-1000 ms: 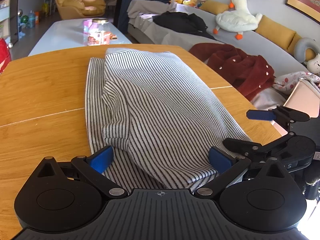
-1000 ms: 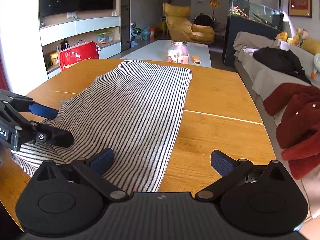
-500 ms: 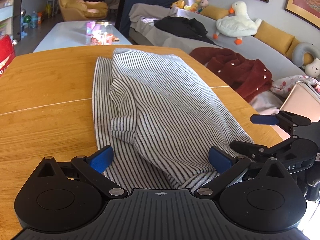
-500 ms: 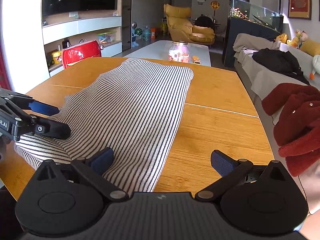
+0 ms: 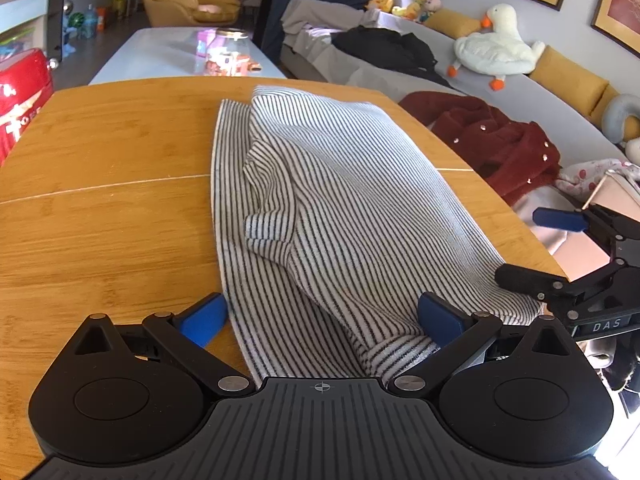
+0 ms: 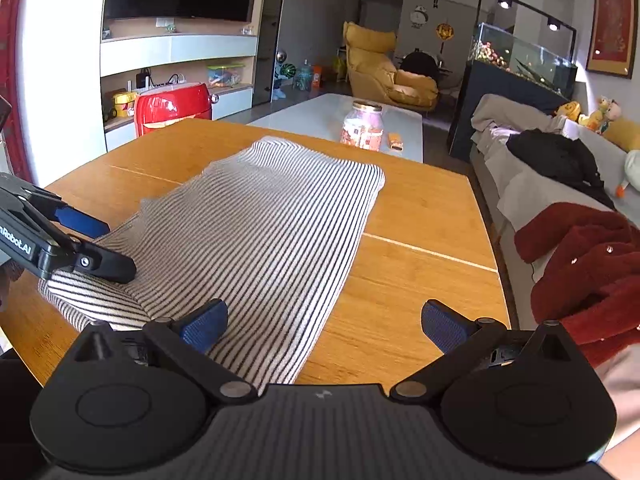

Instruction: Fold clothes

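Note:
A black-and-white striped garment point(image 5: 332, 208) lies lengthwise on the wooden table point(image 5: 100, 208), folded over itself with a sleeve cuff on top. It also shows in the right wrist view point(image 6: 256, 236). My left gripper point(image 5: 320, 316) is open, its jaws wide on either side of the garment's near end. My right gripper point(image 6: 324, 324) is open over the garment's near right edge and bare table. The right gripper shows at the right of the left wrist view point(image 5: 560, 256), and the left gripper shows at the left of the right wrist view point(image 6: 76, 240).
A red fuzzy coat point(image 6: 584, 272) lies on the grey sofa point(image 5: 500, 92) just past the table's right edge. A red appliance point(image 6: 172, 108) stands beyond the far left corner. A low white table with a jar point(image 6: 362, 126) is behind.
Both grippers have stayed open and shifted slightly along the near end of the garment. The garment looks a little more bunched near the sleeve.

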`<state>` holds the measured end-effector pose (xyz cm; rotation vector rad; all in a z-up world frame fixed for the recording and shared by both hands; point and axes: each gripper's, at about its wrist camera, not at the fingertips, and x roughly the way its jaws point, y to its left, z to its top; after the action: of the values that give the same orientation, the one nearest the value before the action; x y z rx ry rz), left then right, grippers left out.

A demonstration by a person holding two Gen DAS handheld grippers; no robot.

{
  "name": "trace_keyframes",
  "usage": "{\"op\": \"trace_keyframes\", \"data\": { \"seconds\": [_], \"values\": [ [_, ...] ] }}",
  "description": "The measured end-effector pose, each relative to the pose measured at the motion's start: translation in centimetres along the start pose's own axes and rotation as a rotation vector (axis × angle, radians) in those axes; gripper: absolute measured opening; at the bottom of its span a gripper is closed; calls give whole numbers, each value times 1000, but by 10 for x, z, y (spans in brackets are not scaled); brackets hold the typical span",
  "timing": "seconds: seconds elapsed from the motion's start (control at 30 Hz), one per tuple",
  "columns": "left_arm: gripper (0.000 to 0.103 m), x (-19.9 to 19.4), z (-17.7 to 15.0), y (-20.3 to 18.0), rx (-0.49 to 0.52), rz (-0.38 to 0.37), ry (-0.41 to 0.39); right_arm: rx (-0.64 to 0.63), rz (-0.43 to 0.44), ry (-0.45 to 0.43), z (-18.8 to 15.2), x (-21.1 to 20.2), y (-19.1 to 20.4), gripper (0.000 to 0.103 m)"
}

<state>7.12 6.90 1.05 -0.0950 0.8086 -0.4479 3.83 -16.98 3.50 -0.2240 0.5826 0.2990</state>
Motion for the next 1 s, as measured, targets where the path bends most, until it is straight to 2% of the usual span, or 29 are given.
{"op": "trace_keyframes", "data": {
  "seconds": [0.13, 0.33, 0.4, 0.47, 0.5, 0.57, 0.67, 0.8, 0.9, 1.0],
  "values": [
    [103, -2, -1, 1, 0, -1, -5, -26, 54, -33, -2, -10, 13, 102],
    [103, -7, 0, 3, 15, 15, -10, -86, 34, -13, -14, -4, 27, 98],
    [103, -15, 2, 5, 33, 51, -32, -123, 24, -51, -9, -14, 34, 83],
    [103, -25, 5, 10, 40, 85, -54, -162, 74, -85, -5, -25, 42, 66],
    [103, -30, 7, 13, 33, 96, -64, -174, 124, -94, -4, -29, 47, 63],
    [103, -35, 9, 18, 24, 106, -73, -200, 210, -95, -3, -31, 58, 61],
    [103, -42, 13, 24, 12, 117, -84, -268, 278, -66, -7, -23, 82, 61],
    [103, -48, 13, 20, 52, 114, -77, -373, 239, -64, -16, -12, 101, 62],
    [103, -52, 9, 9, 132, 89, -75, -380, 212, -67, -16, -8, 102, 63],
    [103, -55, 3, 0, 197, 62, -72, -265, 210, -57, -7, -3, 89, 50]
  ]
}}
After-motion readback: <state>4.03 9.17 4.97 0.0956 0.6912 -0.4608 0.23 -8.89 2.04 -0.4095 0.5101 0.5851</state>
